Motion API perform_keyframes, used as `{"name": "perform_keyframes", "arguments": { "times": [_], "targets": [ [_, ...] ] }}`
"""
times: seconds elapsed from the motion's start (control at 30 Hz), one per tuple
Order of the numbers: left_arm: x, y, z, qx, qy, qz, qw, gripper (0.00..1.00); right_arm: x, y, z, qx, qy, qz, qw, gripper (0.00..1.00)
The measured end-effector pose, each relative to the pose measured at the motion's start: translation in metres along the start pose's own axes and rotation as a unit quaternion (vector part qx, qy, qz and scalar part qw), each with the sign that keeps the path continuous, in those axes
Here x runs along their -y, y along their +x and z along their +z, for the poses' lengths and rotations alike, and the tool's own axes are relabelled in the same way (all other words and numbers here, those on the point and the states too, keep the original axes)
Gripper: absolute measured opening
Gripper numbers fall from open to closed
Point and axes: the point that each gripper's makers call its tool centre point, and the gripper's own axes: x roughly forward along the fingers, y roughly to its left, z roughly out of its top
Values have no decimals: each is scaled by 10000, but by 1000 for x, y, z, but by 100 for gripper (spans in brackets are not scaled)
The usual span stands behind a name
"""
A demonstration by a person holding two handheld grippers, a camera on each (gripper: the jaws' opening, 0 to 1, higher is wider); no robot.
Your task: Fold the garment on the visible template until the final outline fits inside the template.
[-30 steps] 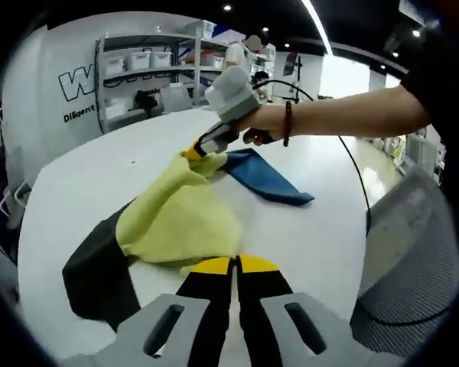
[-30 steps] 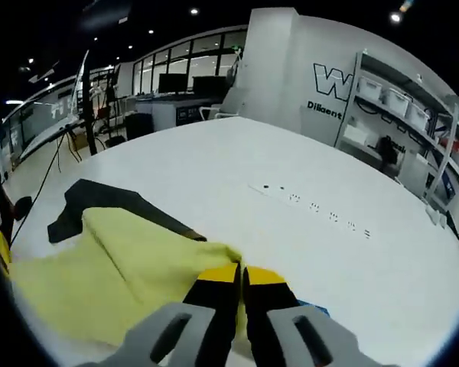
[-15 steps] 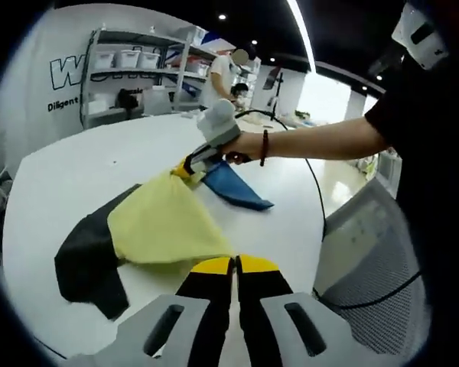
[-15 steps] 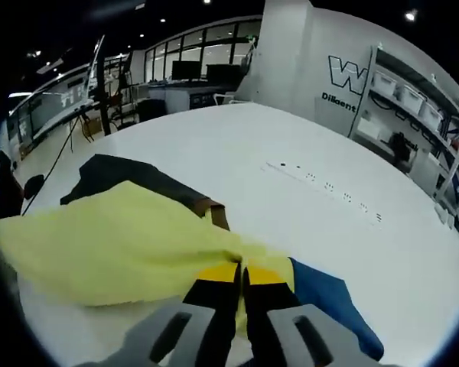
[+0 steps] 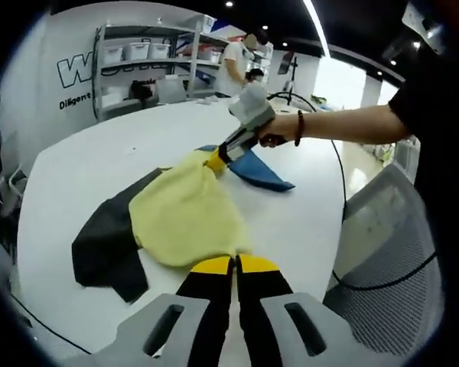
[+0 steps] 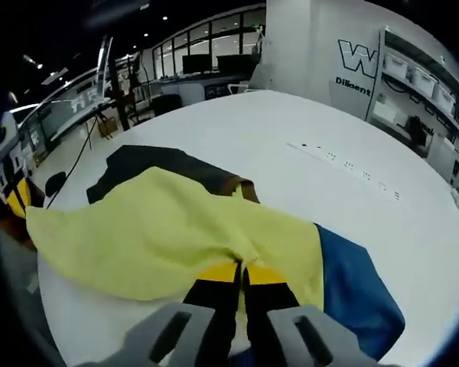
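Note:
A yellow garment point(image 5: 185, 220) point(image 6: 161, 229) is held stretched between both grippers over the white table point(image 5: 84, 164). A blue part point(image 5: 262, 173) point(image 6: 353, 281) lies at its far end, and a black sheet point(image 5: 102, 246) point(image 6: 157, 162) sits partly under it. My left gripper point(image 5: 236, 264) is shut on the near yellow edge. In the same view, a hand holds my right gripper point(image 5: 216, 163), which pinches the far yellow corner beside the blue part. In its own view the right gripper point(image 6: 241, 269) is shut on yellow cloth. The left gripper point(image 6: 15, 200) shows at the cloth's far left end.
A grey mesh chair point(image 5: 402, 267) stands beside the table, with a black cable point(image 5: 344, 183) trailing from the right gripper. Shelves with bins point(image 5: 138, 61) and people stand at the back. A row of small marks point(image 6: 352, 172) crosses the table.
The yellow cloth, bunched a second ago, is now pulled out flatter between the grippers. It lies further over the black sheet, and more of the blue part shows. Both grippers stay shut.

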Motion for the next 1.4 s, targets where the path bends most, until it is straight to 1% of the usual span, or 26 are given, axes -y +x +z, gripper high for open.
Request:
{"name": "perform_keyframes", "arguments": {
  "times": [0.07,0.1,0.13,0.17,0.2,0.23,0.3,0.33,0.4,0.43,0.47,0.53,0.57,0.63,0.67,0.77,0.8,0.87,0.93,1.0,1.07,1.1,1.13,1.2,1.27,1.4],
  "targets": [
    [-6,0,2,67,-118,141,9998,2,6,-2,2,197,-94,-235,9995,0],
    [-13,0,2,89,-190,321,9993,2,11,-2,2,273,-52,-407,9988,0],
    [-15,0,3,107,-182,339,9992,2,10,-2,0,297,209,-446,9983,6],
    [-18,1,3,101,-196,381,9990,2,9,-3,0,328,359,-453,9978,16],
    [-26,1,3,90,-186,579,9981,2,8,-5,4,489,472,-434,9967,23],
    [-30,3,6,136,-134,656,9977,2,6,-10,7,714,570,-471,9947,27],
    [-42,5,8,197,-186,900,9956,2,2,-15,4,765,715,-459,9934,31],
    [-47,8,7,137,-206,1003,9947,2,-7,-19,3,851,901,-295,9918,33],
    [-59,10,3,22,-126,1293,9915,2,-14,-23,-2,874,1141,-238,9893,39],
    [-66,11,1,-34,-111,1453,9893,2,-20,-26,-1,1035,1156,-219,9876,42],
    [-68,15,2,-7,-133,1447,9894,2,-27,-29,-4,1048,1190,-167,9872,43],
    [-81,15,2,88,-381,1759,9836,2,-35,-31,-7,1046,1232,-71,9868,46],
    [-84,16,2,87,-483,1835,9818,2,-46,-33,-9,1091,1312,50,9853,47],
    [-93,15,3,121,-531,2029,9777,2,-48,-33,-9,1108,1302,64,9853,49],
    [-107,15,8,317,-727,2244,9713,2,-58,-35,-9,1146,1314,140,9846,49],
    [-120,16,8,252,-830,2290,9695,2,-75,-38,-8,1208,1258,305,9842,48],
    [-125,17,12,338,-718,2315,9696,2,-77,-37,-8,1234,1226,327,9842,47],
    [-129,17,12,326,-751,2381,9678,2,-83,-34,-10,1225,1119,339,9856,47],
    [-136,16,13,332,-753,2557,9632,2,-94,-30,-12,1187,1195,466,9846,47],
    [-145,11,11,233,-552,2920,9546,2,-101,-26,-14,1152,1123,469,9859,46],
    [-147,14,8,186,-522,2942,9541,2,-107,-22,-13,1132,1058,481,9867,46],
    [-151,14,7,226,-615,3031,9507,2,-110,-20,-13,1108,1074,528,9866,46],
    [-152,15,7,218,-586,3039,9506,2,-113,-18,-14,1054,1091,573,9868,46],
    [-155,19,1,47,-479,3075,9503,2,-117,-13,-13,1033,1057,569,9874,44],
    [-155,21,-1,31,-457,3099,9497,2,-118,-11,-12,1040,1121,579,9866,42],
    [-157,24,-7,-8,-584,3116,9484,2,-112,-2,-13,988,1276,482,9857,35]
  ]
}}
